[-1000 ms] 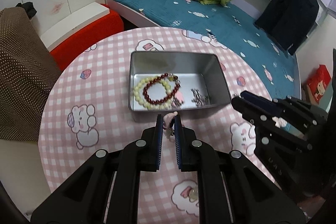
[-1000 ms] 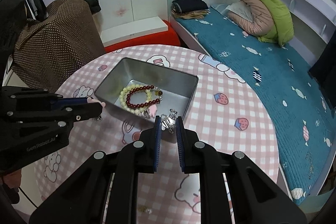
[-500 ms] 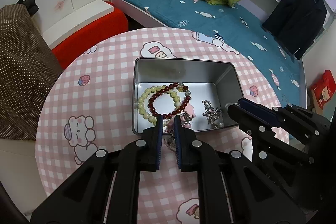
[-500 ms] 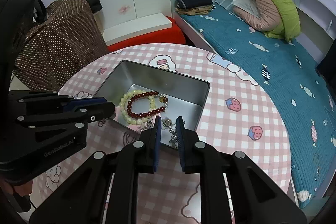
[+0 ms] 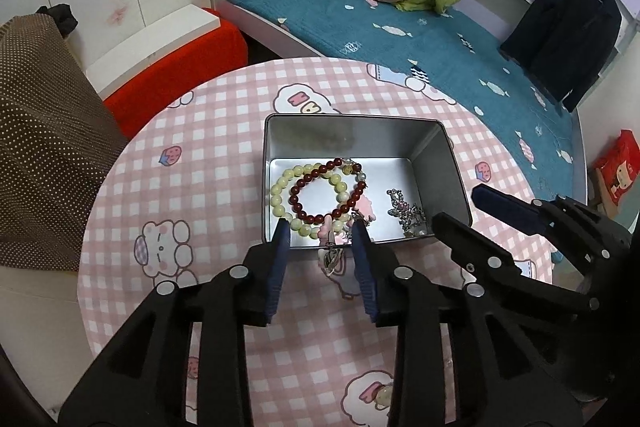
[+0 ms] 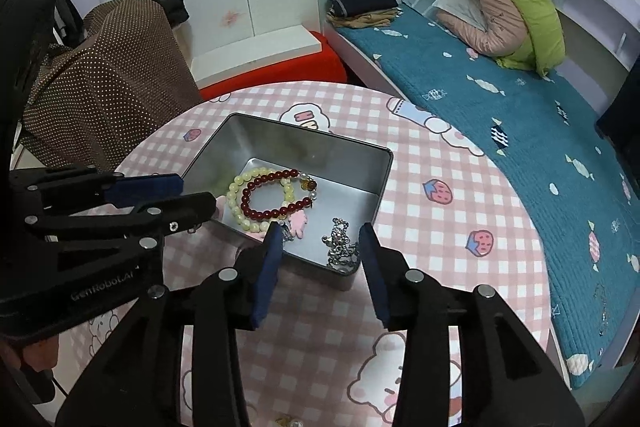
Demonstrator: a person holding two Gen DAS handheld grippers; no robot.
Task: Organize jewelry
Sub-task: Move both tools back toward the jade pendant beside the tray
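A silver metal tin (image 5: 440, 147) (image 6: 376, 179) sits mid-table. Inside lie a dark red bead bracelet (image 5: 320, 187) (image 6: 264, 213), a pale yellow bead bracelet (image 5: 280, 191) (image 6: 236, 199), a pink charm (image 5: 366, 205) (image 6: 298, 223) and a silver chain (image 5: 406, 213) (image 6: 340, 247). My left gripper (image 5: 322, 233) is open at the tin's near wall; a small pink and metal piece (image 5: 330, 253) hangs over that rim between its fingers. My right gripper (image 6: 320, 237) is open over the tin's near corner, above the silver chain.
The round table (image 5: 200, 163) has a pink checked cloth. A small trinket (image 5: 380, 395) lies on the cloth near me. A bed (image 5: 400, 27), a red bench (image 5: 180, 55) and a brown dotted cover (image 5: 36, 147) surround the table.
Both grippers were shut on jewelry and moved forward over the tin. Both have opened; the silver chain now lies in the tin and the pink piece rests at the near rim.
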